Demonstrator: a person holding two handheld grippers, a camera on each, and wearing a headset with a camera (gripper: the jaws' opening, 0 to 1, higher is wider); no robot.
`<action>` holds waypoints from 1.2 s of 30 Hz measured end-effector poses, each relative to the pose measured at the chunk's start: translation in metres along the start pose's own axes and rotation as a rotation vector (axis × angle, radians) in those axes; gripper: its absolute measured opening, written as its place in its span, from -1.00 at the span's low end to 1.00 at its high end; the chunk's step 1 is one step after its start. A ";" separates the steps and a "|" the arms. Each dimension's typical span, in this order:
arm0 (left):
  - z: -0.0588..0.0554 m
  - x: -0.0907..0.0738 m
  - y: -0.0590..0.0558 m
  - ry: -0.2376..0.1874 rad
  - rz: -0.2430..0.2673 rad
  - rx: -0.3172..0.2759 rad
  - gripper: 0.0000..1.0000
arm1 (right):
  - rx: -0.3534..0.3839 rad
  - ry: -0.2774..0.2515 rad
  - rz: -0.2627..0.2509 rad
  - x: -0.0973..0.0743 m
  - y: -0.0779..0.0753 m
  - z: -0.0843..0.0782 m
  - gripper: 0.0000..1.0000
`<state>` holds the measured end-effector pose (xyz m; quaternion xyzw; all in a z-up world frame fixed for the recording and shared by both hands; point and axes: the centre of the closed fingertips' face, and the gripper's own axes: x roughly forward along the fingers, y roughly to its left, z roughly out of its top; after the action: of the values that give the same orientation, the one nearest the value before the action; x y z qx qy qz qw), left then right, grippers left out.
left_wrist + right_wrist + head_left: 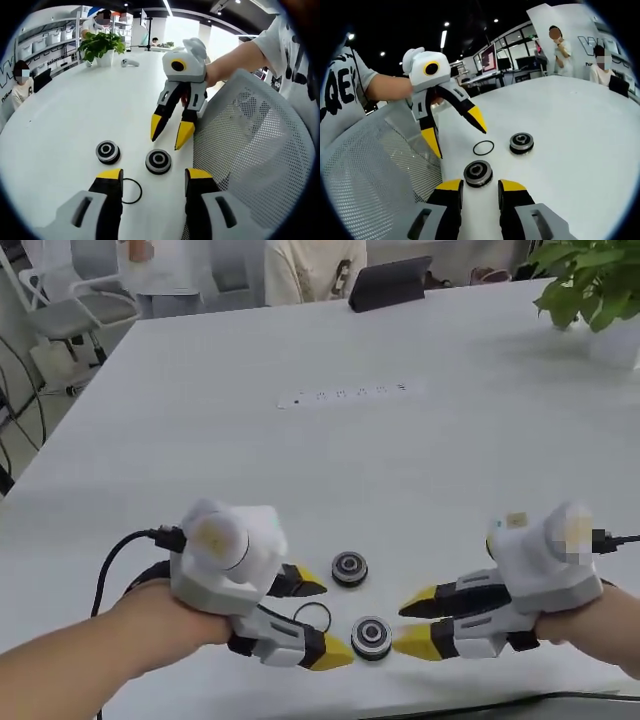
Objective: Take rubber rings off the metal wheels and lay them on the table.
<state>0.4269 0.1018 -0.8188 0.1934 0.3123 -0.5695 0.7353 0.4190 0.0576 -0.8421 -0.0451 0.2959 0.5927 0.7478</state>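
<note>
Two wheels (pixel 349 568) rest on the table (pixel 400 460); a loose ring (pixel 312 618) lies between the left gripper's (pixel 331 621) wide jaws; the right gripper (pixel 401 625), narrowly parted, holds nothing.

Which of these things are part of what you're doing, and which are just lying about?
In the job: near metal wheel, far metal wheel, loose rubber ring, left hand-held gripper, right hand-held gripper.
Just lying about: potted plant, mesh chair, white controller.
</note>
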 end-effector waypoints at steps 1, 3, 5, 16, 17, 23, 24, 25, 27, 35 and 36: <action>0.000 0.001 0.000 0.003 -0.002 0.001 -0.11 | -0.002 0.002 0.002 0.001 0.000 -0.001 -0.50; -0.001 0.003 -0.001 0.006 -0.006 0.003 -0.15 | -0.008 0.005 0.004 0.002 0.000 -0.003 -0.51; -0.002 0.005 -0.001 0.008 -0.009 0.001 -0.17 | -0.012 0.006 0.007 0.003 0.000 -0.004 -0.53; -0.002 0.014 -0.003 0.002 -0.016 -0.013 -0.24 | -0.048 0.014 0.019 0.011 0.001 -0.008 -0.62; -0.001 0.015 -0.002 -0.001 -0.015 -0.017 -0.25 | -0.052 0.016 0.020 0.012 0.001 -0.008 -0.63; 0.002 0.020 -0.006 -0.012 -0.035 -0.029 -0.38 | -0.071 0.022 0.020 0.015 0.001 -0.010 -0.67; 0.003 0.021 -0.006 -0.013 -0.035 -0.030 -0.37 | -0.072 0.026 0.021 0.015 0.001 -0.010 -0.68; 0.003 0.021 -0.006 -0.013 -0.036 -0.030 -0.38 | -0.072 0.024 0.018 0.015 0.000 -0.010 -0.68; 0.003 0.023 -0.007 -0.013 -0.041 -0.030 -0.40 | -0.075 0.020 0.015 0.015 0.000 -0.010 -0.69; 0.006 0.029 -0.010 -0.020 -0.054 -0.016 -0.57 | -0.089 0.021 0.011 0.015 -0.001 -0.010 -0.71; 0.007 0.029 -0.011 -0.021 -0.056 -0.013 -0.59 | -0.090 0.021 0.011 0.015 -0.001 -0.009 -0.72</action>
<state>0.4228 0.0735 -0.8329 0.1735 0.3135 -0.5899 0.7236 0.4182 0.0664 -0.8577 -0.0831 0.2772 0.6091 0.7385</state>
